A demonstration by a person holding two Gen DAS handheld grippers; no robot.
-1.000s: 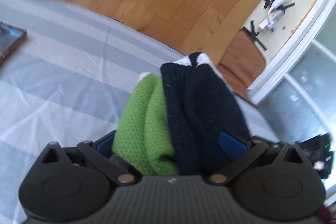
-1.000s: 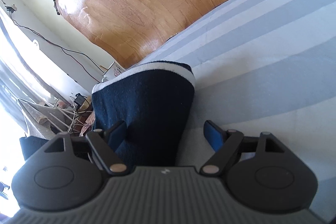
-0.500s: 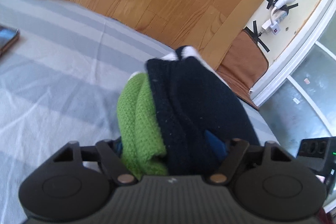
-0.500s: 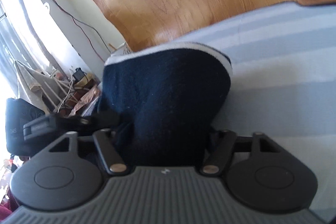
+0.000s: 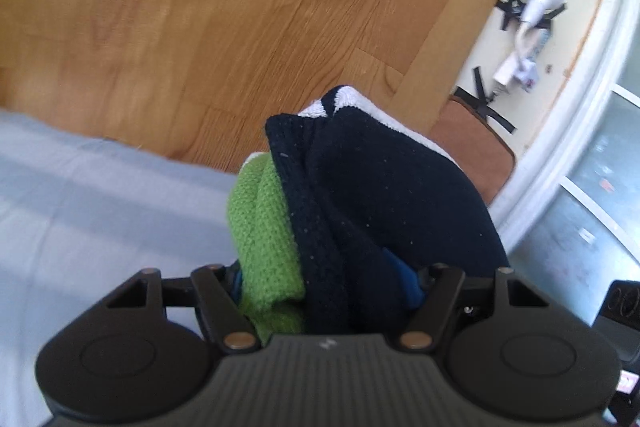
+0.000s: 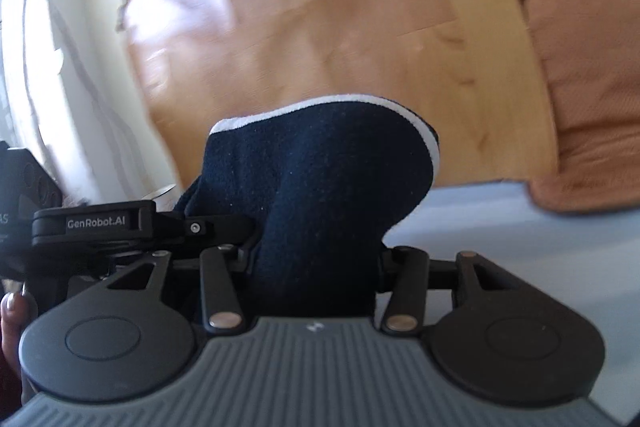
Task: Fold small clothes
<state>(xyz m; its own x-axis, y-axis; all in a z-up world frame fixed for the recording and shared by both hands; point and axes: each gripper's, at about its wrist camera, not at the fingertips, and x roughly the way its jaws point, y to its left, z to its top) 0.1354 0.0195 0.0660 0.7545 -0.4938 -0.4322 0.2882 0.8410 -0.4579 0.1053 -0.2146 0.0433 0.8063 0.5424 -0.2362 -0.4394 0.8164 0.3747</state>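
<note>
My left gripper (image 5: 326,283) is shut on a small knitted garment. Its navy part (image 5: 384,203) with a white edge fills the right side between the fingers and its green part (image 5: 264,227) the left. The same navy garment (image 6: 320,195) with a white rim sits between the fingers of my right gripper (image 6: 316,267), which is shut on it. Both hold the cloth lifted above the blue-grey striped sheet (image 5: 88,211). The left gripper's body (image 6: 104,227), marked GenRobot.AI, shows at the left of the right wrist view, close beside the cloth.
A wooden board (image 5: 224,11) stands behind the sheet. A brown cushion (image 6: 592,99) lies at the right. A white lamp and taped cables (image 5: 536,7) hang on the wall. A window frame (image 5: 580,115) runs along the right. A black device (image 5: 624,307) is at the far right.
My right gripper has closed on the navy cloth. Both grippers have risen and tilted up with the garment. The mug and phone have left the left wrist view.
</note>
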